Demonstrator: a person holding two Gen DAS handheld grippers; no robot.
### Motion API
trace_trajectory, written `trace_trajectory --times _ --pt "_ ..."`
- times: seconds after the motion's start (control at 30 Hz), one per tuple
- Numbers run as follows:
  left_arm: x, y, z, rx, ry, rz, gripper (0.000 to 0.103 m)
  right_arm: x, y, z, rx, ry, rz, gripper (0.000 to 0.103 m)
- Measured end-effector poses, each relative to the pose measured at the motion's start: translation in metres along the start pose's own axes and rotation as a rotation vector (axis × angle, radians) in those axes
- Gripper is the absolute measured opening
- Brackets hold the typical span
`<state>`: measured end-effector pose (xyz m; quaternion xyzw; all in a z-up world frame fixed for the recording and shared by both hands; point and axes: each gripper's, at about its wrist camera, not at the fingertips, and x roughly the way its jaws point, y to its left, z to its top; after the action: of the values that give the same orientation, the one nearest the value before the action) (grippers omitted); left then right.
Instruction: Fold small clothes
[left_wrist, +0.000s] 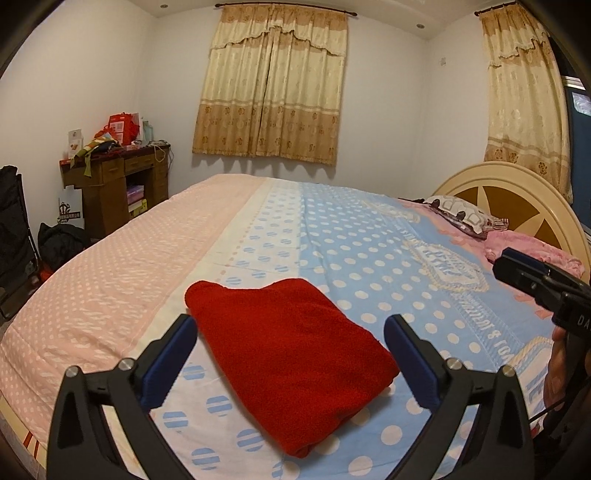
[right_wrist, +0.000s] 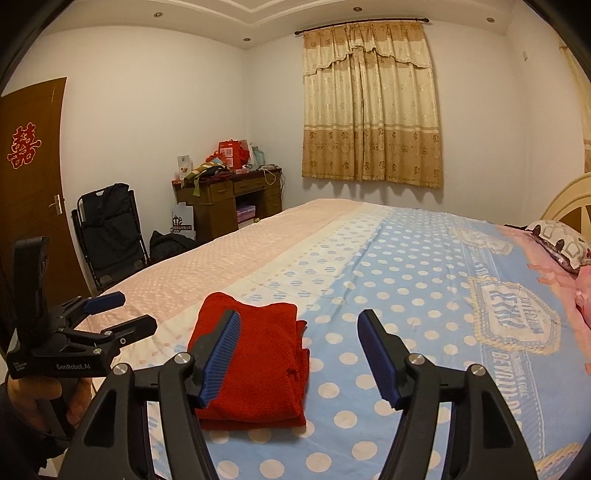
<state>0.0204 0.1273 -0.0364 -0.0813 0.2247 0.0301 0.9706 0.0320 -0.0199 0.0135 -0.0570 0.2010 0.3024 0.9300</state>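
Observation:
A red garment (left_wrist: 291, 354) lies folded into a compact rectangle on the polka-dot bedspread (left_wrist: 369, 258). My left gripper (left_wrist: 290, 325) is open and empty, raised above the garment with its blue pads either side of it in view. My right gripper (right_wrist: 299, 319) is open and empty, raised to the right of the garment (right_wrist: 255, 365). The left gripper (right_wrist: 118, 312) also shows at the left edge of the right wrist view, held in a hand. The right gripper (left_wrist: 517, 266) shows at the right edge of the left wrist view.
A pillow (left_wrist: 461, 214) and pink blanket (left_wrist: 528, 251) lie by the cream headboard (left_wrist: 517, 192) at the right. A cluttered wooden desk (left_wrist: 118, 184) stands past the bed's far left. A folded black chair (right_wrist: 107, 236) and a brown door (right_wrist: 33, 177) are at the left.

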Motion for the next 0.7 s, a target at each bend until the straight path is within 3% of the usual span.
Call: trace_trajectory --times 0.7 --pt "0.0005 0.0035 -0.0002 -0.004 -0.001 0.008 0.103 -0.0009 0.0038 0.0006 -0.002 -0.003 0.003 0.067"
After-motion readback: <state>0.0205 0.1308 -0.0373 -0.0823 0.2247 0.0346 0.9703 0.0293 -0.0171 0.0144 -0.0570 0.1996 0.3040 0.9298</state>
